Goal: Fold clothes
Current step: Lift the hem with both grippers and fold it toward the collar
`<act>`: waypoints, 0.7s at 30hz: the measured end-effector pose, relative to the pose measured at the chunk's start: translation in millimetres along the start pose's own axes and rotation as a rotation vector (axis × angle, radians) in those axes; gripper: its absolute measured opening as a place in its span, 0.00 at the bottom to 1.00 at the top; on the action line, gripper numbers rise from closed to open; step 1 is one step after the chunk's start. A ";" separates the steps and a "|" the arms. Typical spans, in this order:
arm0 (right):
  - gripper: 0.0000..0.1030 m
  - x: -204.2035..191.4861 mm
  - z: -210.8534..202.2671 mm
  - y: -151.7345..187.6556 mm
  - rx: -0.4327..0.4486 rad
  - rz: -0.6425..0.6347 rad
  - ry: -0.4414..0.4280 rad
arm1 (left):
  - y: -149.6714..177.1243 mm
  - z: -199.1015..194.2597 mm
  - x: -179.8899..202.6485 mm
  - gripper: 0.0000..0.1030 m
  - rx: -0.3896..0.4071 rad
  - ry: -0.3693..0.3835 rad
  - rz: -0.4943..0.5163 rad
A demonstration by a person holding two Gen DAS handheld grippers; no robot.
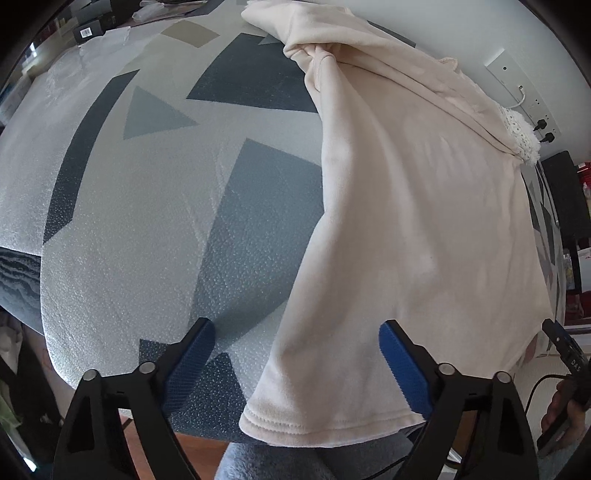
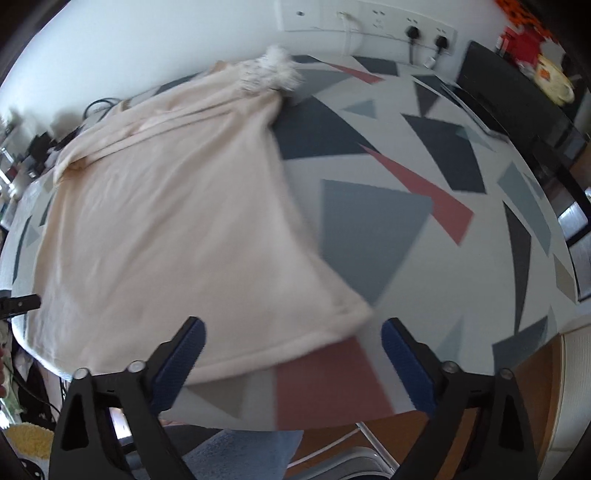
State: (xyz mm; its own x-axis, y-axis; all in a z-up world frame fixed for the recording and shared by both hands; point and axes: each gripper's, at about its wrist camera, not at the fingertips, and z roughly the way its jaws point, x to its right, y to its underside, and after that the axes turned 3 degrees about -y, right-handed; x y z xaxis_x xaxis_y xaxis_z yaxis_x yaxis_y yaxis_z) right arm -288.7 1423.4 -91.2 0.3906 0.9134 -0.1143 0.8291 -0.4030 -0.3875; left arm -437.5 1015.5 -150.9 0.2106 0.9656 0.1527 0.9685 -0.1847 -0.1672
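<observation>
**Cream garment lies spread on patterned tabletop, both tongs apart above its hem**

A cream garment (image 1: 424, 221) lies spread across a tabletop (image 1: 147, 221) covered in a cloth of grey, dark blue and pink triangles, its hem toward the near edge and its upper part bunched toward the far side by the white wall (image 2: 147, 37). A patch of white lace trim (image 2: 273, 72) shows at the garment's far end.

The left tongs (image 1: 297, 369) hang over the near edge with their blue-padded fingers (image 1: 192, 363) well apart; the hem's left corner lies below and between them, with neither pad pressing on the fabric. The right tongs (image 2: 293, 369) likewise stand wide apart, over the hem's right corner: the cream edge runs beneath the left finger (image 2: 181, 363) and ends short of the right one, over a pink triangle of the cloth. This view is blurred, and contact with the fabric cannot be confirmed. Nothing is clamped in either pair.

A strip of wall sockets (image 2: 369, 22) with two black plugs sits behind the tabletop. A hand (image 1: 561, 410) grips the other tool at the right edge of the left-wrist view.
</observation>
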 end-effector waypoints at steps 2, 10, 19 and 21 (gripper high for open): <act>0.72 9.1 11.8 1.4 -0.019 0.020 -0.033 | 0.5 -1.0 -3.1 0.70 0.001 -0.020 -0.001; 0.65 10.5 27.7 -1.8 0.017 -0.019 -0.005 | 4.2 -5.9 -10.8 0.48 0.033 -0.021 0.007; 0.10 -8.5 5.7 -10.0 0.011 -0.050 -0.084 | 6.4 -39.0 -13.9 0.05 0.104 0.099 0.029; 0.09 -7.6 -17.5 -14.7 0.044 -0.025 -0.127 | 1.9 -55.4 -25.2 0.05 0.129 0.158 0.004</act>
State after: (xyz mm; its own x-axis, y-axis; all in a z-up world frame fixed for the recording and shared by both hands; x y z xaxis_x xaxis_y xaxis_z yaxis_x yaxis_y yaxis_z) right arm -296.9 1421.4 -68.6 0.3138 0.9241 -0.2182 0.8186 -0.3798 -0.4308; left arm -433.5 980.7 -101.1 0.2430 0.9221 0.3010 0.9444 -0.1540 -0.2905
